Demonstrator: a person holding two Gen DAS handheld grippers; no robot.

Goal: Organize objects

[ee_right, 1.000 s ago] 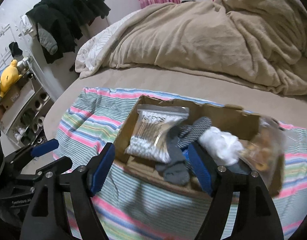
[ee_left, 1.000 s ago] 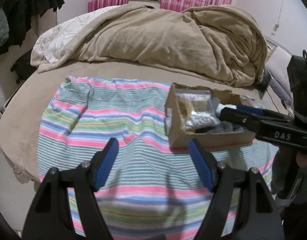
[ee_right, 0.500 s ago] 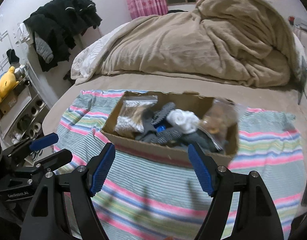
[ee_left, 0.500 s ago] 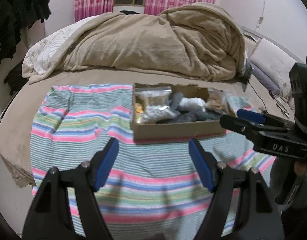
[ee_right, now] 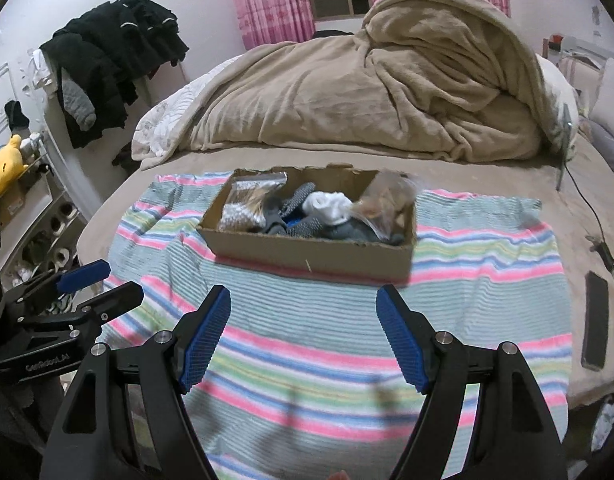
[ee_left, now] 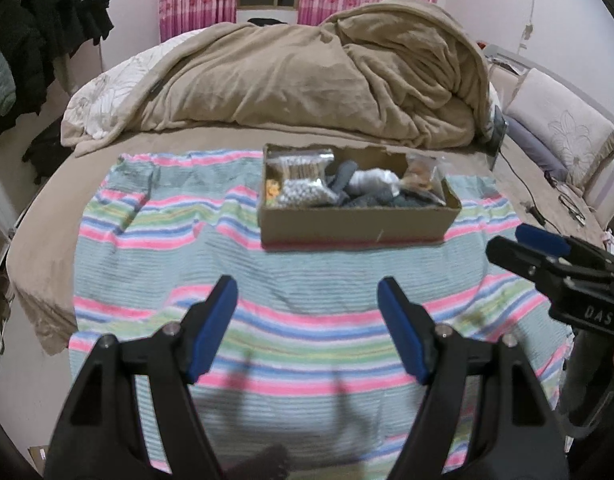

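Left tool (ee_left: 307, 300) and right tool (ee_right: 303, 308), both spread wide and empty, hover above the striped blanket (ee_left: 307, 280); cardboard box (ee_left: 347, 228) lies ahead of both.

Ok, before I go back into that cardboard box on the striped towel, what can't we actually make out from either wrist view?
- Floor of the brown cardboard box: hidden in both views by its near wall and piled contents.
- Blue item under the grey socks: mostly covered, right wrist view only.
- Clear bag of brownish contents: blurred, unidentifiable.
- Small yellow piece: too small, left wrist view.
- Dark flat slab near the bed's edge: distorted at the fisheye rim.
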